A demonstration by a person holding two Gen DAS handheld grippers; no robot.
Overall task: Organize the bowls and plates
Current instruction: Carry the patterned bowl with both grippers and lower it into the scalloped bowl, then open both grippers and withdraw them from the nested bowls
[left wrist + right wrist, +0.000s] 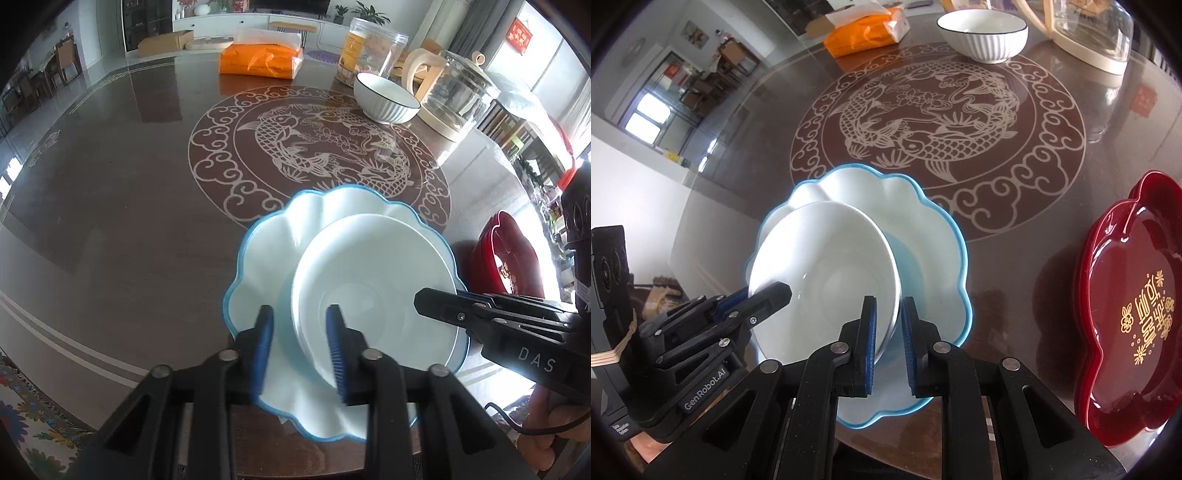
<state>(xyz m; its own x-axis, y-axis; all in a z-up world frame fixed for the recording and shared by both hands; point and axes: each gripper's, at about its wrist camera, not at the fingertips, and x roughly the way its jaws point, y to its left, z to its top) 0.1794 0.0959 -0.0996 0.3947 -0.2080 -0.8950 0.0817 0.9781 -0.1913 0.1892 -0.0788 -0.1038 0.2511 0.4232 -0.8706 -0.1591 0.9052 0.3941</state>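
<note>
- On the table (129, 192), near the front edge, sits a wavy plate (266, 251) with a blue rim.
- On top of that plate is a white bowl (369, 266), tipped a little to one side.
- Left gripper (300, 347): its two blue pads are a small way apart. One pad is outside the bowl's rim and one is inside. I cannot tell if they pinch the rim.
- Right gripper (888, 332): its pads are a small way apart too, one on each side of the bowl's other rim. I cannot tell if they squeeze it.
- To the right, near the plate, lies a red tray (1126, 288) with gold writing.
- Far across the table stands a striped bowl (982, 35) with a dark rim.
- Beside it is an orange pack (864, 31), and a glass kettle (454, 96) on the other side.
</note>
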